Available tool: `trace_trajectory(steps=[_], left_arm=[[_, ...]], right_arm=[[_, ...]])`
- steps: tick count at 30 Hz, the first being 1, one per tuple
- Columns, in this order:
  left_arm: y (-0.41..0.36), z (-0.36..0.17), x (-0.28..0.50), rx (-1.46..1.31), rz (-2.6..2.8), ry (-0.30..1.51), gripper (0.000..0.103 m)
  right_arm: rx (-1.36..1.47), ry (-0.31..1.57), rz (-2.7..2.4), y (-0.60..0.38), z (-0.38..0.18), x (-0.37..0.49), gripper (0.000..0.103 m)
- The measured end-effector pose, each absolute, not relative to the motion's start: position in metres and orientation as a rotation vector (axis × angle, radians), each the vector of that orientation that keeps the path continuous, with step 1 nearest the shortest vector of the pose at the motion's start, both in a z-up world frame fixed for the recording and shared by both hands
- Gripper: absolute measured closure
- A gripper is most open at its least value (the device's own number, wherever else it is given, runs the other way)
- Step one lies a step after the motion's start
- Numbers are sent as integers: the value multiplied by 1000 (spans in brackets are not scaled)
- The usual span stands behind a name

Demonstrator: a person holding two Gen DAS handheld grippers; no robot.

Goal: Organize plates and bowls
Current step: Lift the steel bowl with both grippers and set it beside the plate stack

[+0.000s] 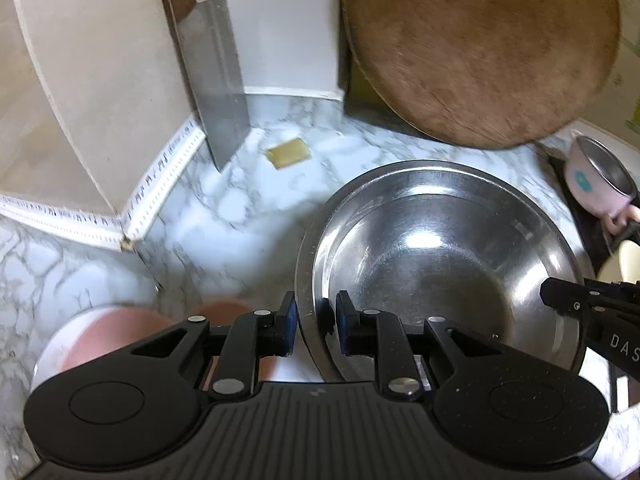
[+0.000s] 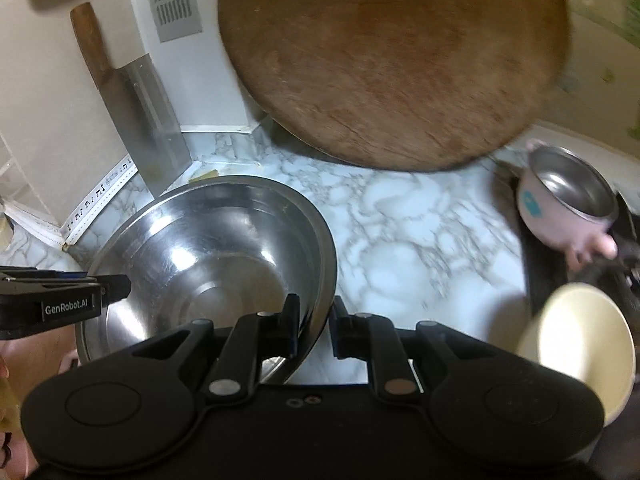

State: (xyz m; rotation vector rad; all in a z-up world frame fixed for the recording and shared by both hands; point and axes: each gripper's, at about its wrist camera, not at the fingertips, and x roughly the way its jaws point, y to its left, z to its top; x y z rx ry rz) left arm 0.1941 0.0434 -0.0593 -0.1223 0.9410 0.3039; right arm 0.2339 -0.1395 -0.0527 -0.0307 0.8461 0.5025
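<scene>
Steel bowl [image 1: 440, 264]: we hold it between us, left gripper [image 1: 316, 328] on its left rim, right gripper [image 2: 314, 330] on its right rim.
Chopping board [image 2: 392, 64]: leaning behind the bowl.
Cleaver [image 1: 216, 84]: propped in the corner, back left.
Small pot [image 2: 568, 200]: far right.
Cream bowl [image 2: 580, 344]: nearer than the pot.

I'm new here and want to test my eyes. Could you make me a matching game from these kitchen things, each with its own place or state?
Things:
1. steel bowl
2. cleaver
3. round wooden board
4. cream bowl

States:
a. leaning on the back wall, right of the corner
b. gripped at the rim from both sides
c. at the right edge, ungripped
d. blade down, standing against the left wall

Pairs: 1-b, 2-d, 3-a, 4-c
</scene>
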Motion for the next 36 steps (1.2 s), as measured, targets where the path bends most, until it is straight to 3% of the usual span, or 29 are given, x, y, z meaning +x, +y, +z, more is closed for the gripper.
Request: trace_trajectory(steps=[18,36], left_arm=[[9,-99,159,-101,222,1028,84],[11,-95,151,-97,222,1000,84]], right_arm=[[-11,915,426,-186,-86,186,87],[8,925,401,-194,-88,180,83]])
